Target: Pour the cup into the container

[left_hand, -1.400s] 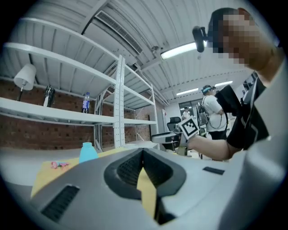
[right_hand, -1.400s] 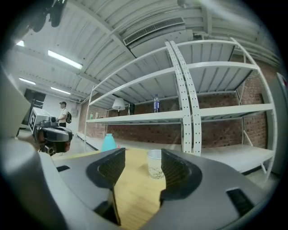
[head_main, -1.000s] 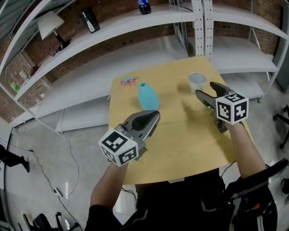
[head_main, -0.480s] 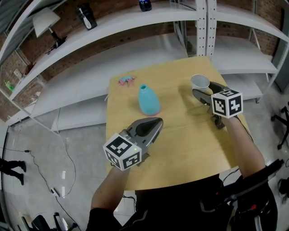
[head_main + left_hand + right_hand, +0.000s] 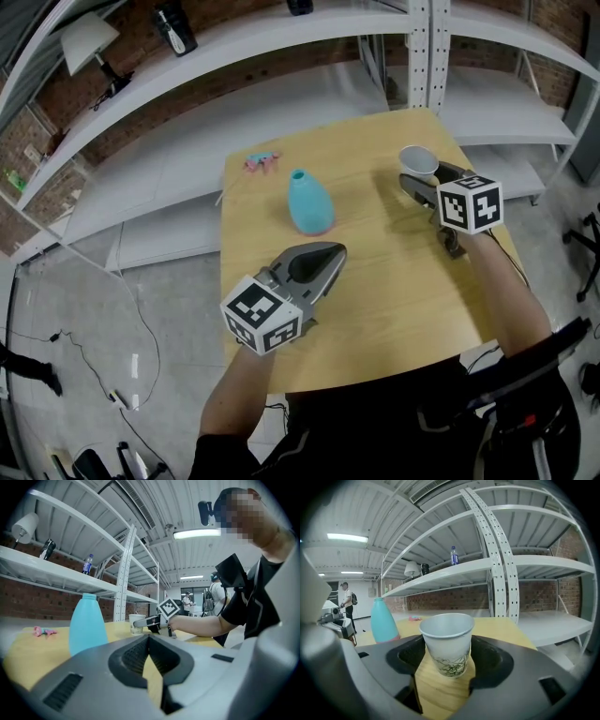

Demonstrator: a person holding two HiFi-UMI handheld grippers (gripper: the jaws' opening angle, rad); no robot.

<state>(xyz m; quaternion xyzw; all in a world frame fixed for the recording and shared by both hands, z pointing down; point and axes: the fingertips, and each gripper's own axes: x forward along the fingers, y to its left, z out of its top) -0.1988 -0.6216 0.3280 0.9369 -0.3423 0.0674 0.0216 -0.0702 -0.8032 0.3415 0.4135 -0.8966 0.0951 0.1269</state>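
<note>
desk (image 5: 375,281) mid-frame: right gripper (image 5: 447,667), spread, has just been closing round the cup (image 5: 417,161); next probably squeeze, lift, tip over the bottle (image 5: 308,203). left gripper (image 5: 328,255) pressed together.

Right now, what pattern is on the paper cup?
The cup is white with a green leafy print low down; right gripper view.

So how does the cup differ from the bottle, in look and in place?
The cup is white with a leafy print; the bottle is plain turquoise. The cup has a wide open mouth and narrows downward; the bottle narrows to a small neck. The cup stands near the table's far right edge, the bottle nearer the middle. Both stand upright on it.
</note>
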